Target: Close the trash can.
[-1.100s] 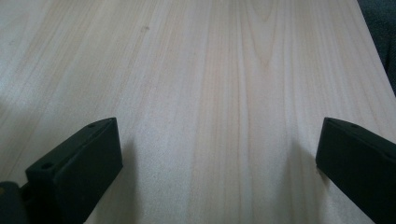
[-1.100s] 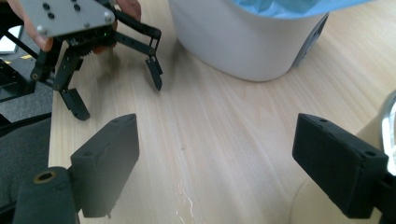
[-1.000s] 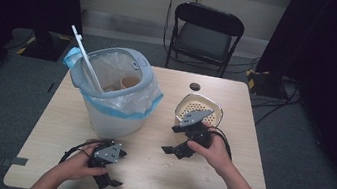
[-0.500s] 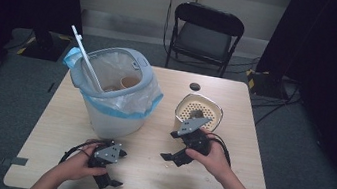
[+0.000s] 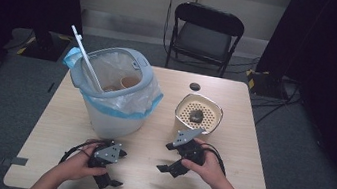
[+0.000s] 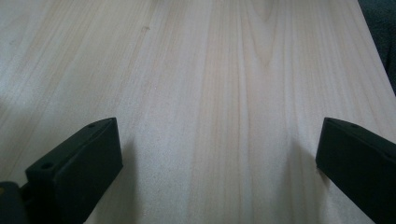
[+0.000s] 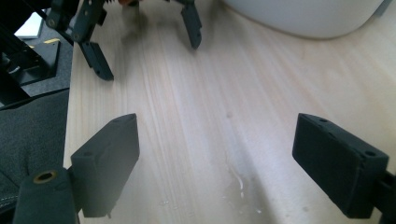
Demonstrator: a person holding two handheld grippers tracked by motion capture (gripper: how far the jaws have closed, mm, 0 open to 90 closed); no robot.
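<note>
My left gripper [image 5: 106, 178] rests near the table's front edge, open, with a hand around it. In the left gripper view its jaws stand wide apart over bare wood [image 6: 217, 93], nothing between them. My right gripper [image 5: 165, 157] sits front of centre, also open and empty, pointing left. The right gripper view looks across the table at the left gripper [image 7: 140, 42]. A cream perforated strainer bowl [image 5: 199, 113] holding a dark lump [image 5: 197, 115] stands just beyond the right gripper.
A white bin [image 5: 115, 91] lined with a clear bag stands at the left centre, with a white stick [image 5: 85, 59] and a paper cup [image 5: 129, 82] inside. A small black disc [image 5: 195, 86] lies near the far edge. A wet smear [image 7: 238, 182] marks the wood. A folding chair [image 5: 206, 34] stands behind.
My right gripper has drawn back from the strainer bowl toward the table's front. The left gripper has stayed put.
</note>
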